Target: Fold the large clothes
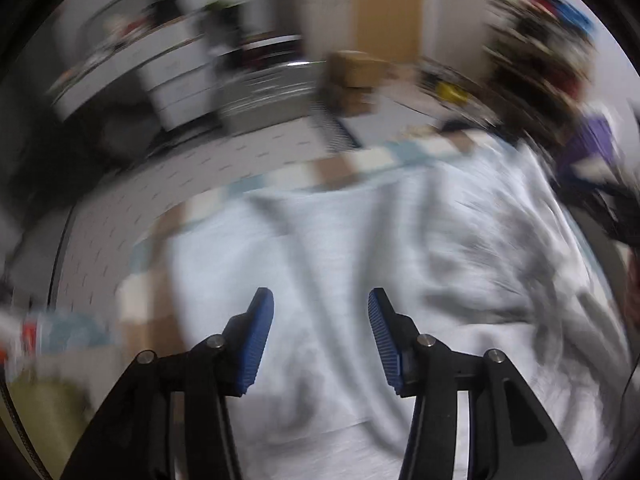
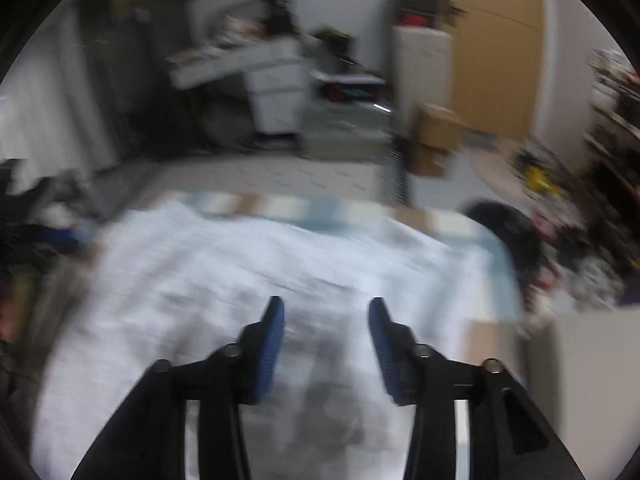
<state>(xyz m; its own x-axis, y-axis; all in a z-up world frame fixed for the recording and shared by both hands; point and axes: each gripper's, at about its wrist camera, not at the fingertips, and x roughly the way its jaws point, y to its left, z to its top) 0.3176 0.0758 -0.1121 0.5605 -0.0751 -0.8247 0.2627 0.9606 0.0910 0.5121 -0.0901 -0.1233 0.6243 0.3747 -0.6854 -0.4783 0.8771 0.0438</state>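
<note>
A large pale grey garment (image 1: 360,240) lies spread over a blue, white and brown checked mat (image 1: 400,156) on the floor, with creases on its right side. My left gripper (image 1: 320,294) hovers above it, open, its blue pads apart with only cloth far below between them. In the right wrist view the same garment (image 2: 260,248) fills the lower half over the mat (image 2: 320,206). My right gripper (image 2: 326,302) is open above it and holds nothing. Both views are heavily blurred.
White drawers (image 1: 176,80) and cardboard boxes (image 1: 356,76) stand beyond the mat by a wooden door (image 2: 496,40). A cluttered pile (image 2: 600,200) and a dark item (image 2: 508,232) lie at the right. Dark clothes (image 2: 32,232) lie at the left.
</note>
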